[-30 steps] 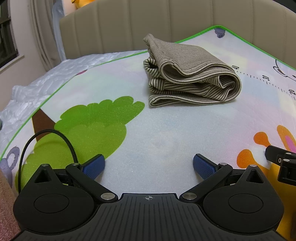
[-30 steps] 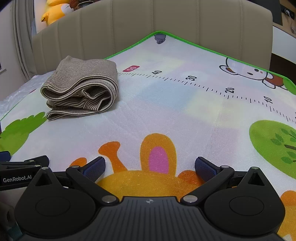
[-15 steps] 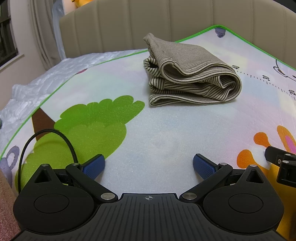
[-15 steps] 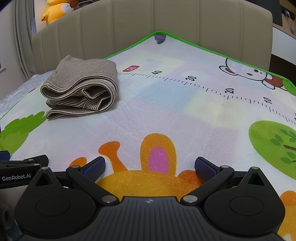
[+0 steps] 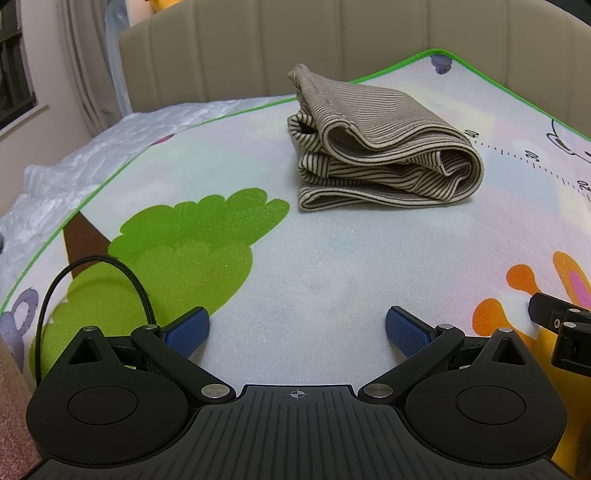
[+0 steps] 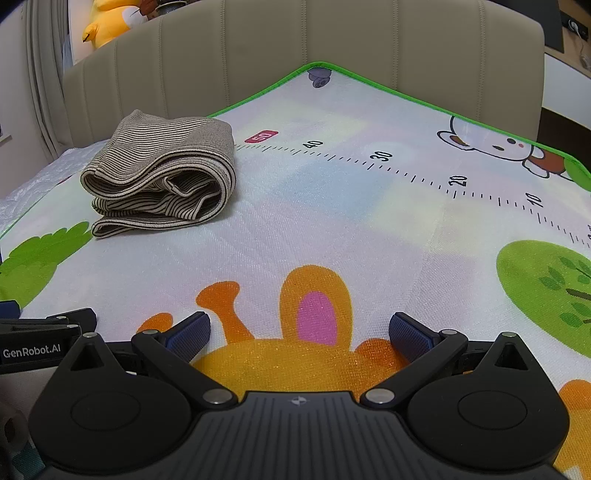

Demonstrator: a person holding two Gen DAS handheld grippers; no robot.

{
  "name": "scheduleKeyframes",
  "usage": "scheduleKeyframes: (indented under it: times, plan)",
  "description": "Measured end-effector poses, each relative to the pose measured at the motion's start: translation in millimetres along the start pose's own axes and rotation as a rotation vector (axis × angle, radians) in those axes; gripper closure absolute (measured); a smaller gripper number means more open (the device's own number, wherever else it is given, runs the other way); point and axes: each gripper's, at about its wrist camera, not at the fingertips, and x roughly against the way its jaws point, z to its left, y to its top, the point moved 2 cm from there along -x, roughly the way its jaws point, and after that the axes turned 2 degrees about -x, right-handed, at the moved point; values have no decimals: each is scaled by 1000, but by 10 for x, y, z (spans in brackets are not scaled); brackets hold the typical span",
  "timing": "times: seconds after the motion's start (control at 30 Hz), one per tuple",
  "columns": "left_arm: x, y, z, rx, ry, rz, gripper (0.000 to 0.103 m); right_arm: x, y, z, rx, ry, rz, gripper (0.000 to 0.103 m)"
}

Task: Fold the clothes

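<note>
The striped garment (image 5: 384, 158) lies folded into a compact bundle near the play mat's (image 5: 332, 266) far edge, by the headboard (image 6: 295, 55). Both the left hand-held gripper (image 5: 297, 328) and right hand-held gripper (image 6: 299, 328) hover spread and empty, well apart from it, suggesting the fold is finished.

Folded striped garment (image 5: 384, 155) (well ahead) on cartoon mat (image 5: 332, 266)

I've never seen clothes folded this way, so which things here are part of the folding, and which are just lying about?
Part of the job:
folded beige striped garment
open left tool
open right tool

Just lying about:
cartoon-printed play mat
yellow plush toy
beige padded headboard
</note>
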Motion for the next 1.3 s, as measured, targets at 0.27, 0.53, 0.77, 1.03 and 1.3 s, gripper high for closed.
scheduleKeyframes:
  times: [0.27, 0.53, 0.77, 1.03, 1.3]
  plan:
    - [7, 6, -7, 0, 2, 9, 0, 3, 2, 3, 0, -1, 1, 0]
    - [6, -1, -15, -8, 8, 5, 0, 3, 2, 8, 1, -2, 1, 0]
    - [-2, 0, -15, -8, 7, 5, 0, 3, 3, 4, 1, -1, 1, 0]
    - [-6, 0, -17, -10, 8, 3, 0, 2, 3, 5, 2, -1, 1, 0]
    - [2, -7, -22, -11, 10, 2, 0, -3, -1, 7, 2, -2, 1, 0]
